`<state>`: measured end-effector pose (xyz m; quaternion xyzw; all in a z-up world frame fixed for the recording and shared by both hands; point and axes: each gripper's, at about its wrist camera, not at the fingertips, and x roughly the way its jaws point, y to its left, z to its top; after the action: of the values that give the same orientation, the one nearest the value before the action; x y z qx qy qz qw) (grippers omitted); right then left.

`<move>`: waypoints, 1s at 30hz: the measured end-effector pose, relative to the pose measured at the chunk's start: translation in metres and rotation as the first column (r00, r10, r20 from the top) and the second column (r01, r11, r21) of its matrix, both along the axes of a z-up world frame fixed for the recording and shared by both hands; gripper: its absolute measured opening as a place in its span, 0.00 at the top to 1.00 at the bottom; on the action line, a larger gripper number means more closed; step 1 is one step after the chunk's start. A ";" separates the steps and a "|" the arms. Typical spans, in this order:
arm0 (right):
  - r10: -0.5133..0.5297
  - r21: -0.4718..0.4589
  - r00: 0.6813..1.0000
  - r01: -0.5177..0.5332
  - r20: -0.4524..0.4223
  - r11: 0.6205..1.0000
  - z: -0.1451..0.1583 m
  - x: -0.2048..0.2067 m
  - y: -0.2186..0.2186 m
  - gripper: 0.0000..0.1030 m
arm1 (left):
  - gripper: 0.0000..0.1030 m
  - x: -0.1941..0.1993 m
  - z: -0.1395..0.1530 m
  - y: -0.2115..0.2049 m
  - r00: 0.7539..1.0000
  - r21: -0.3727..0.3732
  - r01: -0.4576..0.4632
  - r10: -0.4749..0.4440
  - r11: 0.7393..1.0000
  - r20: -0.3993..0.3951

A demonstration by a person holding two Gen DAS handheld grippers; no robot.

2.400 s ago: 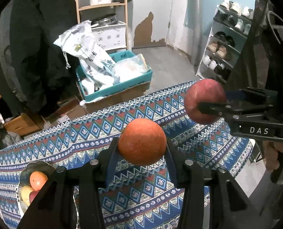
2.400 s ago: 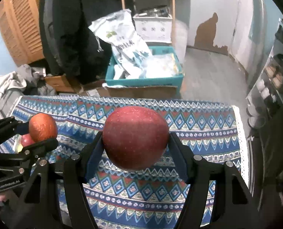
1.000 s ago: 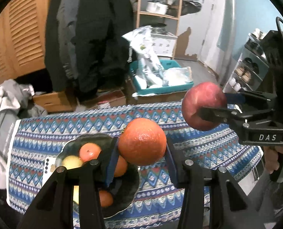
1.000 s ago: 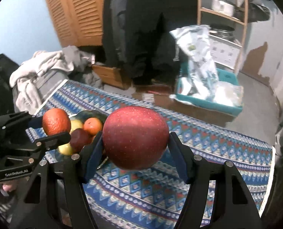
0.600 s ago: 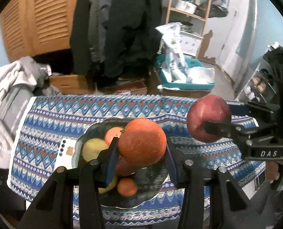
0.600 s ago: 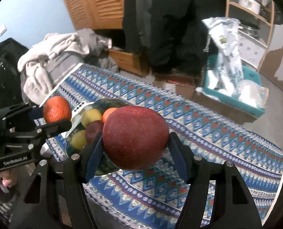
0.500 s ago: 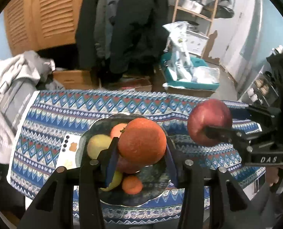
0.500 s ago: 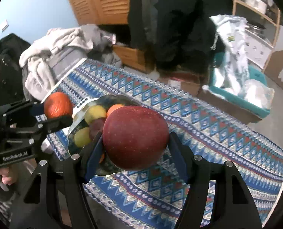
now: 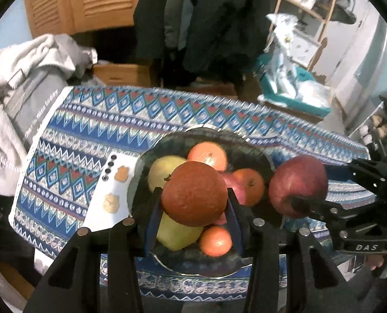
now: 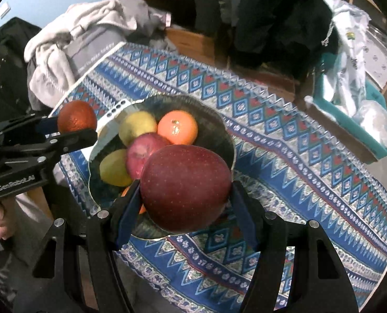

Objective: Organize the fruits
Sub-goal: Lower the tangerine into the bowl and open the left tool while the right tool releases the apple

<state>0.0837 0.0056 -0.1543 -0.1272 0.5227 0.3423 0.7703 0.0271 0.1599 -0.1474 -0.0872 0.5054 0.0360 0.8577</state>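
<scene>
My left gripper (image 9: pixel 193 195) is shut on an orange (image 9: pixel 194 193) and hangs over a dark bowl (image 9: pixel 167 144) on the patterned tablecloth. In the right wrist view that left gripper (image 10: pixel 73 127) holds the orange (image 10: pixel 77 119) above the bowl's left rim. My right gripper (image 10: pixel 185 185) is shut on a big red apple (image 10: pixel 185 184) above the bowl's (image 10: pixel 211 120) near right edge; the apple (image 9: pixel 297 185) also shows at the right of the left wrist view. The bowl holds several fruits: yellow pears (image 10: pixel 137 126), oranges (image 10: pixel 177 127) and a red apple (image 10: pixel 144 154).
A white phone (image 9: pixel 115 190) lies face down against the bowl's left side. Grey clothing (image 10: pixel 71 44) is heaped past the table's left end. A teal crate (image 9: pixel 295 94) with bags, dark coats and a wooden shelf stand behind the table. The cloth (image 10: pixel 310 156) runs on to the right.
Both grippers have come down and moved left, toward the bowl, each still gripping its fruit. The bowl now looks larger and sits right under them.
</scene>
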 end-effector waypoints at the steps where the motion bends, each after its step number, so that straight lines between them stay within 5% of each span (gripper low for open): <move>1: 0.005 -0.005 1.000 -0.005 -0.009 1.000 -0.004 0.000 0.002 0.35 | 0.55 0.001 -0.005 0.003 1.000 -0.001 -0.005 0.005 1.000 -0.012; 19: 0.024 -0.079 0.993 -0.033 -0.115 0.996 -0.050 -0.003 0.017 0.34 | 0.53 0.009 -0.034 0.012 0.994 -0.001 -0.032 0.032 0.999 -0.103; 22: 0.026 -0.087 0.991 -0.037 -0.131 0.995 -0.054 -0.004 0.018 0.32 | 0.43 0.009 -0.030 0.011 0.995 0.002 -0.032 0.032 0.999 -0.093; 30: 0.011 -0.020 0.995 -0.013 -0.097 1.000 -0.030 -0.001 0.011 0.32 | 0.39 0.006 -0.021 0.008 0.997 -0.003 -0.029 0.028 1.000 -0.076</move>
<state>0.0829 0.0169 -0.1841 -0.1217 0.5622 0.3472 0.7406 0.0328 0.1679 -0.1682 -0.0946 0.5362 0.0504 0.8372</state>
